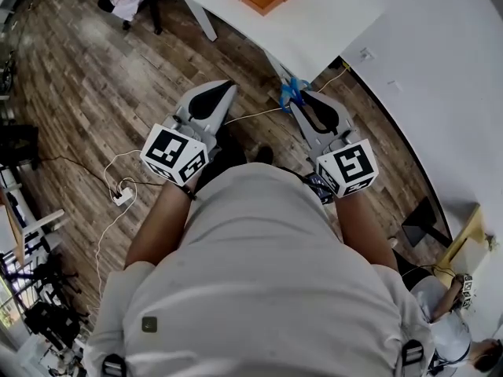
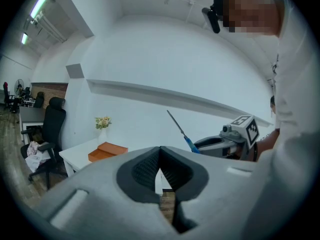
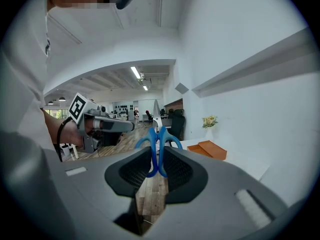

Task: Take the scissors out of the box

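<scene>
Out over the floor (image 1: 94, 69), past the table (image 1: 330, 22) edge, the right gripper (image 3: 159, 160) pinches the scissors (image 3: 156, 136) by their handles; the left gripper (image 2: 160, 156) is closed, empty. That thin hold could let them drop.

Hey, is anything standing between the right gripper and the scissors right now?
Nothing visible does. The right gripper is shut on the scissors, its pads pressing the blue handles, with the blades pointing away from it. The orange box sits apart on the white table.
</scene>
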